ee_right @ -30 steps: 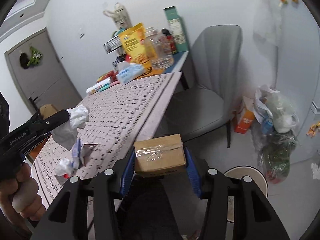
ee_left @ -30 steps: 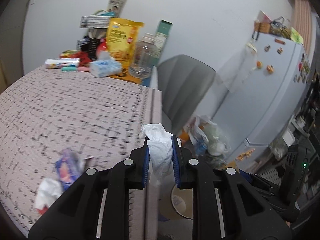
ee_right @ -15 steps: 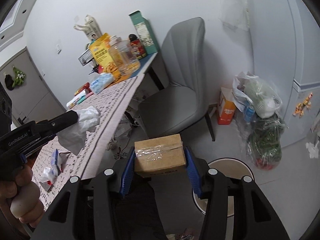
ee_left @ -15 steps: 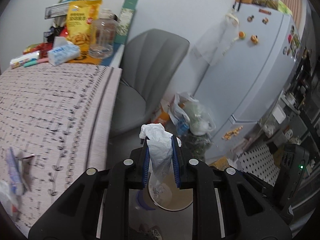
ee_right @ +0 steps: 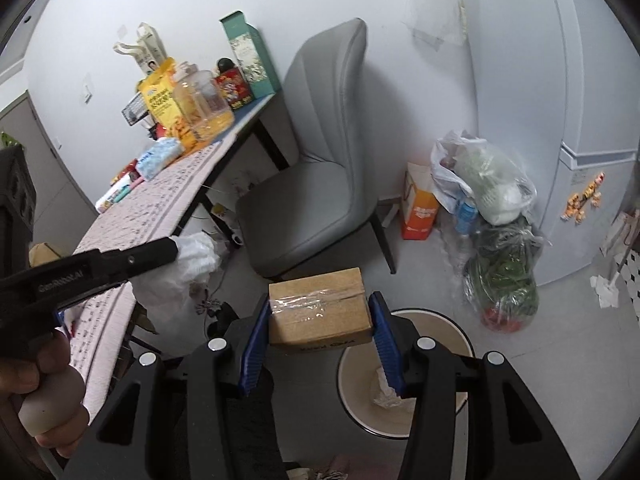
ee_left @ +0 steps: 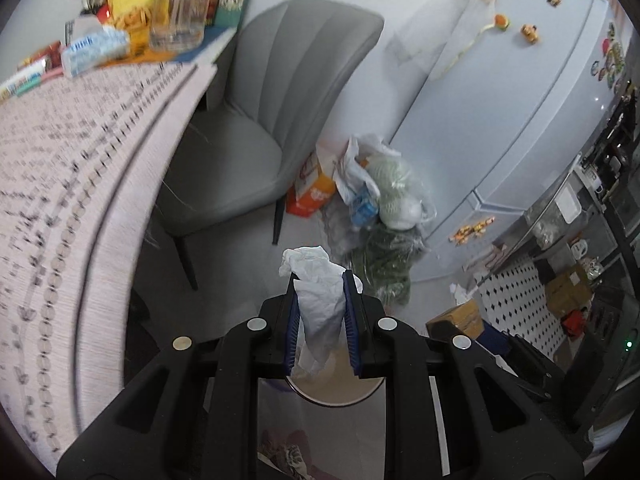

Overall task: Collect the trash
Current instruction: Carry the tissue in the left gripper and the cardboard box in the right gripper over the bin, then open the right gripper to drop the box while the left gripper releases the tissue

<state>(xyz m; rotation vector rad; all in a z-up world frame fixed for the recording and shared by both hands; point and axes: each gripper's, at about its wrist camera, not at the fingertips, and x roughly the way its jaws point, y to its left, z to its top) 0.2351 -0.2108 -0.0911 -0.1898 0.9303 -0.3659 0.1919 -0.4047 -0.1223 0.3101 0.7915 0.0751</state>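
While left tool (ee_left: 320,312) pinches tissue (ee_left: 318,300), right tool (ee_right: 320,334) clamps box (ee_right: 318,312).

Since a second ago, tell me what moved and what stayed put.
Both hands swung away from the table toward the floor: the round bin now sits just under both grippers. The left gripper keeps its crumpled tissue, the right gripper its taped cardboard box. Nothing was released; chair, bags and table clutter stayed.

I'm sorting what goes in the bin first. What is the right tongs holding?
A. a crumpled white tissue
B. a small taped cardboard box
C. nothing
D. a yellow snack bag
B: the right tongs are clamped on the small taped cardboard box; the crumpled white tissue is in the left tongs.
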